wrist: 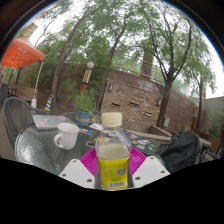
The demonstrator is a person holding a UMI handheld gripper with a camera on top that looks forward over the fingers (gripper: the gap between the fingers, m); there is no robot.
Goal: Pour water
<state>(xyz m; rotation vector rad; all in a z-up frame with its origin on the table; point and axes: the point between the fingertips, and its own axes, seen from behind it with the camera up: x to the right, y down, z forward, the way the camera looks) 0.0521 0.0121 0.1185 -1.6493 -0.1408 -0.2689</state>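
A clear plastic bottle with a yellow label and a pale cap stands upright between my fingers. Both pink pads press against its sides, so my gripper is shut on it. The bottle appears lifted above a round glass table. A white cup with a handle stands on that table, ahead of the fingers and to the left of the bottle.
A metal chair stands left of the table. Papers or flat items lie beyond the cup. A dark bag sits to the right. Behind are a brick wall, trees and a red awning.
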